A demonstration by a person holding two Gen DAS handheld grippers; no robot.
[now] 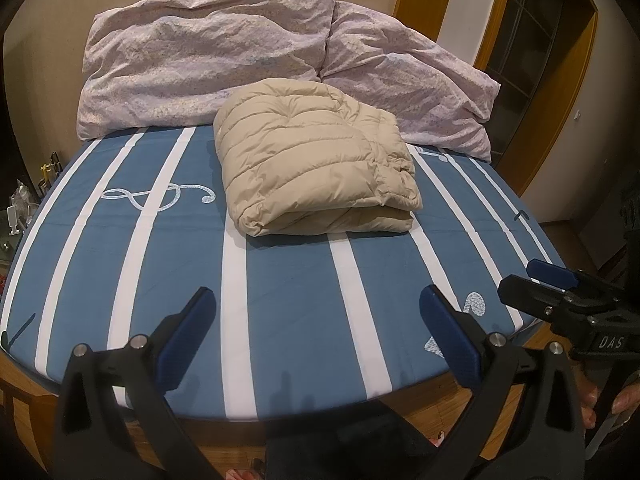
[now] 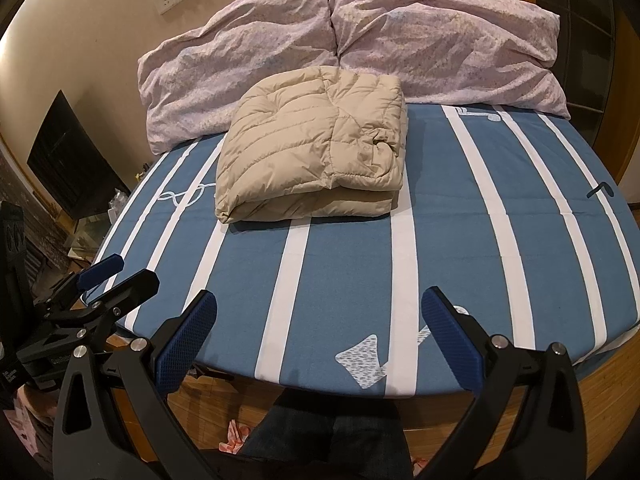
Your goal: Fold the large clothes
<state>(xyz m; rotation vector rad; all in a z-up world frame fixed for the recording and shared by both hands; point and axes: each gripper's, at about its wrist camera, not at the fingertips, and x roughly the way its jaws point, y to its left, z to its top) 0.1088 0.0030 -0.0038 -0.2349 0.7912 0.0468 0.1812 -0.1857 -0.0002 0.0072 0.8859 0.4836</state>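
Striped bed (image 1: 280, 300), folded beige jacket (image 1: 316, 156), underside hidden, pillows (image 1: 208, 64) behind

Left gripper (image 1: 316, 308) and right gripper (image 2: 319, 312): black plastic frames, silver screw heads at the pivots, fingers faced with textured dark-blue pads (image 2: 182, 344). White "DAS" lettering on the right gripper's body. Person wears dark trousers (image 2: 328, 440).
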